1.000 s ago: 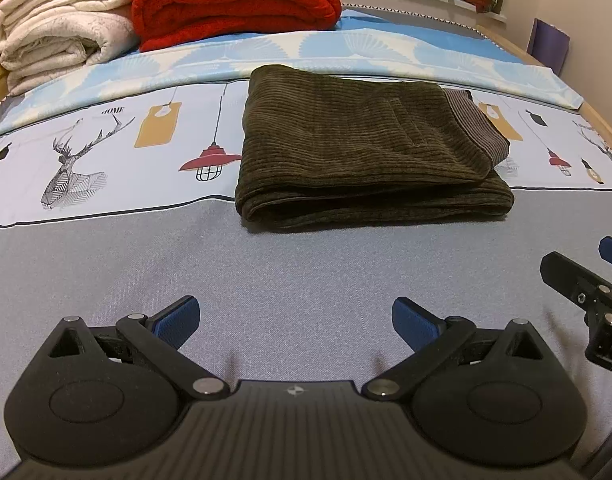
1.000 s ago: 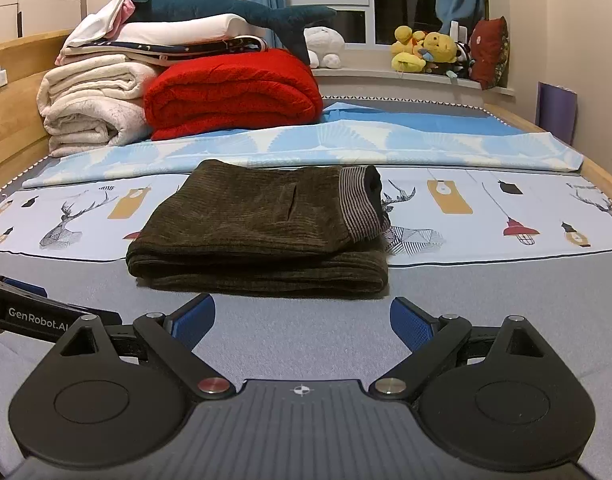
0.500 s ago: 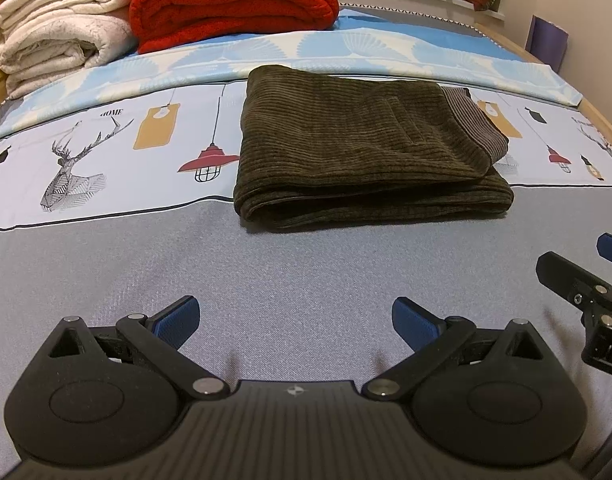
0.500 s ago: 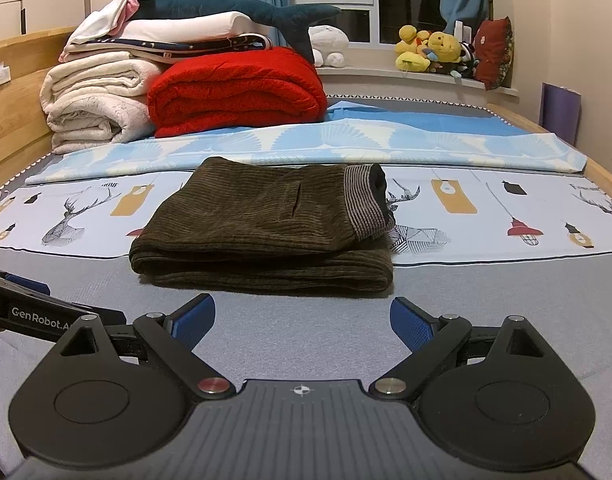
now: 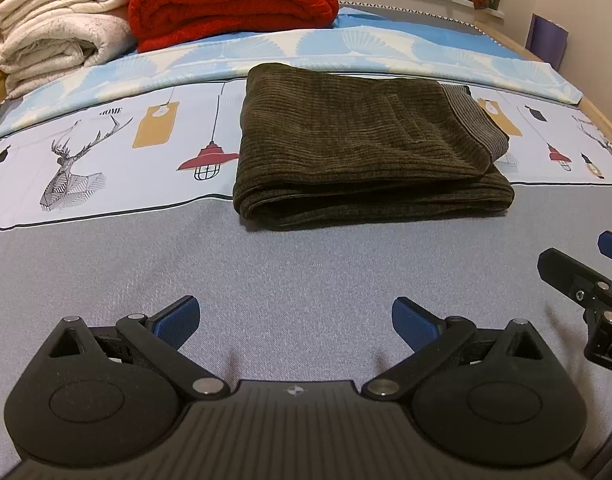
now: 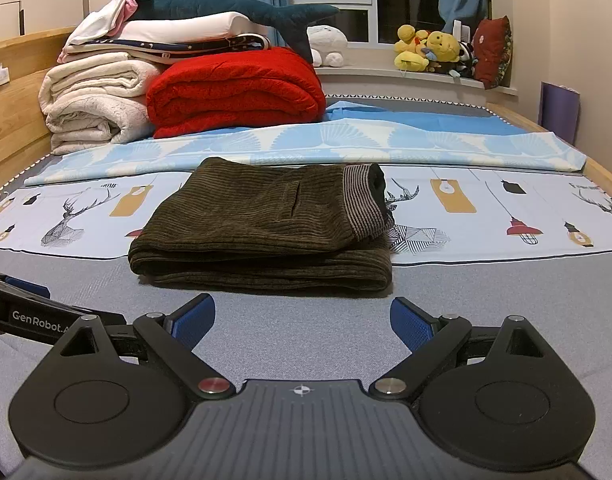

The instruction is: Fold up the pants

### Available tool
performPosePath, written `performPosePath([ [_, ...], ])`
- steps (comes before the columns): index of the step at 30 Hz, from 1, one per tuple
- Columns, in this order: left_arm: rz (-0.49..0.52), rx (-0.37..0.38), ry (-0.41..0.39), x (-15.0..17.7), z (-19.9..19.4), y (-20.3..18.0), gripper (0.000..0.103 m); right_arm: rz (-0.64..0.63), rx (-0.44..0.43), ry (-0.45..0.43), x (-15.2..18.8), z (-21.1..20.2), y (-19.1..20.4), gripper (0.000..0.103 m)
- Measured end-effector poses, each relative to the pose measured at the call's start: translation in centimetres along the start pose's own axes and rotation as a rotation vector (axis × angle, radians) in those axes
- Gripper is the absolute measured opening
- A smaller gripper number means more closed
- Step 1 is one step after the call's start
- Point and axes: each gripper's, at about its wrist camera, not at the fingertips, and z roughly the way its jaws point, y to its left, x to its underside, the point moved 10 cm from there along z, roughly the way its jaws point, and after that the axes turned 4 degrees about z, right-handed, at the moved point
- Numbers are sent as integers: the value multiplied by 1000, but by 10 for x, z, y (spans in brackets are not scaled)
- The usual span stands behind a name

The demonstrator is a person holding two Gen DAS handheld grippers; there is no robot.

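Pants [image 5: 357, 148] lie folded into a compact dark-olive corduroy rectangle on the bed [image 5: 290, 280], striped waistband turned up at their right end, straddling the border between printed sheet and grey fabric. Left hand-held gripper [image 5: 294, 320]: jaws spread wide, empty, on the near side of the pants, apart from them. Right hand-held gripper [image 6: 302, 322]: likewise spread, empty, just short of the pants' near edge. Red blanket [image 6: 238, 88] sits beyond the pants.

Legible text, two items. "GenRobot.A", cut off after the A, is printed in white on the black left gripper [image 6: 38, 326]. "HOME" is printed in black on the bed sheet [image 5: 106, 200], above the deer drawing [image 5: 72, 172].
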Motion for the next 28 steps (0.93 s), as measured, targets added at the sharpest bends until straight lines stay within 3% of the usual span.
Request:
performPosePath([
  [28, 9, 6, -7, 0, 0, -2, 102, -8, -6, 4, 0, 0, 1, 95],
])
